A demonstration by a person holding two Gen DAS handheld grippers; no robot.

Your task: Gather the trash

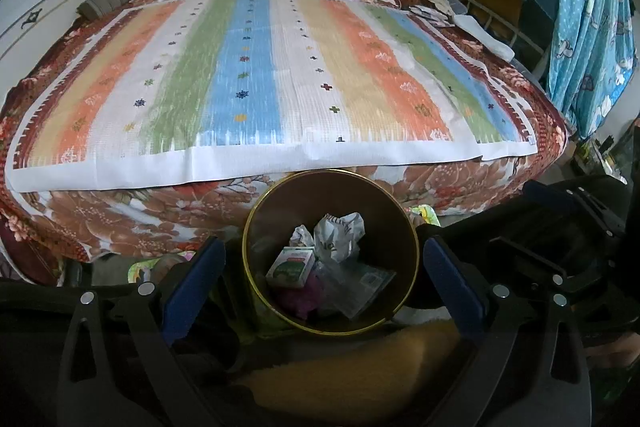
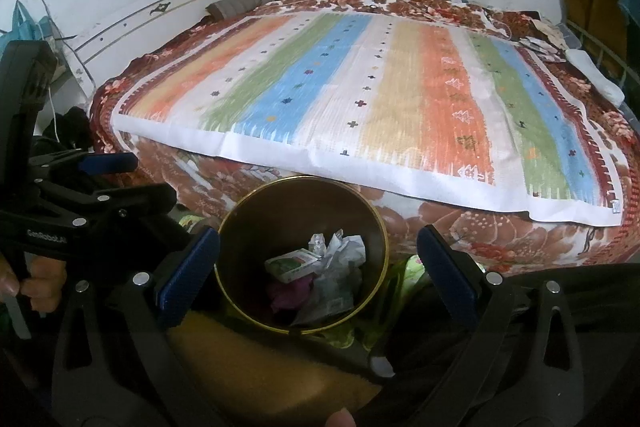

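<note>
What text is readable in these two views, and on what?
"GenRobot.AI" — white print on the black body of the left hand-held gripper, seen from the right wrist view.
Crumpled white wrapper in the bin: dark lettering, too creased to read.
Green and white carton in the bin: print too small and blurred.
Clear packet with a label: unreadable.
Nothing else legible.

At the left edge of the right wrist view, the black body of the left gripper (image 2: 52,227) bears the white word "GenRobot.AI". In the left wrist view, a crumpled white bag (image 1: 340,237) inside the bin (image 1: 256,211) carries dark printed letters, too creased to read. The small green and white box (image 1: 291,263) beside it has print too blurred to make out.
</note>
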